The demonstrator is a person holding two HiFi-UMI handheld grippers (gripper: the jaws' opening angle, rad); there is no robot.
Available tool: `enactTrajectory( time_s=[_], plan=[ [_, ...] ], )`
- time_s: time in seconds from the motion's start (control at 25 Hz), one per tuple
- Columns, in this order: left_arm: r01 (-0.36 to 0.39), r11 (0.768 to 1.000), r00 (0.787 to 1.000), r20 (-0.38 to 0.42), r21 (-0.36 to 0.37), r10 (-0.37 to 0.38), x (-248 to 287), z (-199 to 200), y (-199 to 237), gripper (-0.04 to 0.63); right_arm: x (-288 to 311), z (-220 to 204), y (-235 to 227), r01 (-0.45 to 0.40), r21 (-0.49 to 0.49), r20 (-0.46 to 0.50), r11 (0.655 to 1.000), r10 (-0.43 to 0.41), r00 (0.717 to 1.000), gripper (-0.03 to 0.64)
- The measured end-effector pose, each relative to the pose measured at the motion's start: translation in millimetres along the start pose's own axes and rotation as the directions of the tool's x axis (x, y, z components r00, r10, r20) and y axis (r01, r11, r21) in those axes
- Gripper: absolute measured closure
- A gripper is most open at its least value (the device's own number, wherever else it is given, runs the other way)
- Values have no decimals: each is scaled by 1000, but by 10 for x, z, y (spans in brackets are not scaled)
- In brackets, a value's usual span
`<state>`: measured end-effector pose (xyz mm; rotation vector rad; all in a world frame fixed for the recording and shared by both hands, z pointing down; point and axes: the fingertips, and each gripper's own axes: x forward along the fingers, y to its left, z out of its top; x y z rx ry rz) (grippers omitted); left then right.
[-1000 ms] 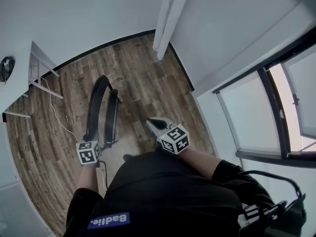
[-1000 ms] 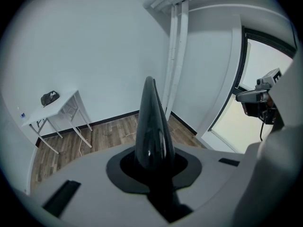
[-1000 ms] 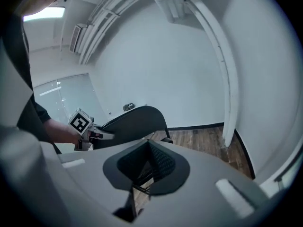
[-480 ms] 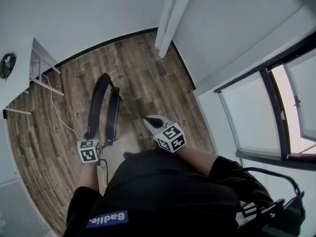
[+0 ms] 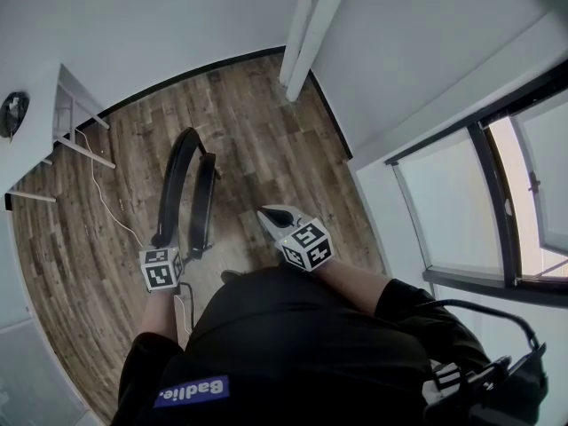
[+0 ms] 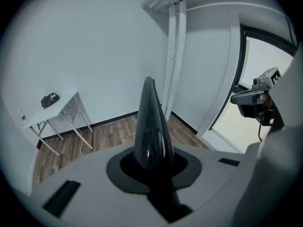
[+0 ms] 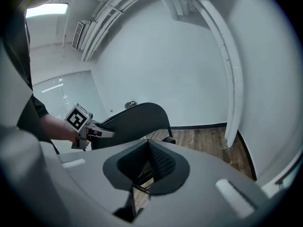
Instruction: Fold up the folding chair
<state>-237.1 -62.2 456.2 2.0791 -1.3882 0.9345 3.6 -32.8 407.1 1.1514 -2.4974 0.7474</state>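
Observation:
The black folding chair stands folded flat on the wood floor, seen edge-on from above in the head view. My left gripper is shut on its near top edge, and that glossy black edge rises between the jaws in the left gripper view. My right gripper hangs in the air to the right of the chair, shut and holding nothing. From the right gripper view the chair's curved back shows side-on, with the left gripper clamped on its left end.
A white table with a small dark object stands at the far left, with a white cable trailing across the floor. White pipes run up the wall corner. A window is on the right.
My right gripper has shifted slightly left, toward the chair. The chair and the left gripper have stayed where they were.

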Motion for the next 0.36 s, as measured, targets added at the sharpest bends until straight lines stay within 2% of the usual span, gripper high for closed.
enactTrajectory(
  time_s=[0.36],
  plan=[
    [-5, 1000, 1000, 0, 8, 5, -12, 12, -34, 532, -33, -10, -23, -4, 15, 3, 1000, 4, 1000, 615]
  ],
)
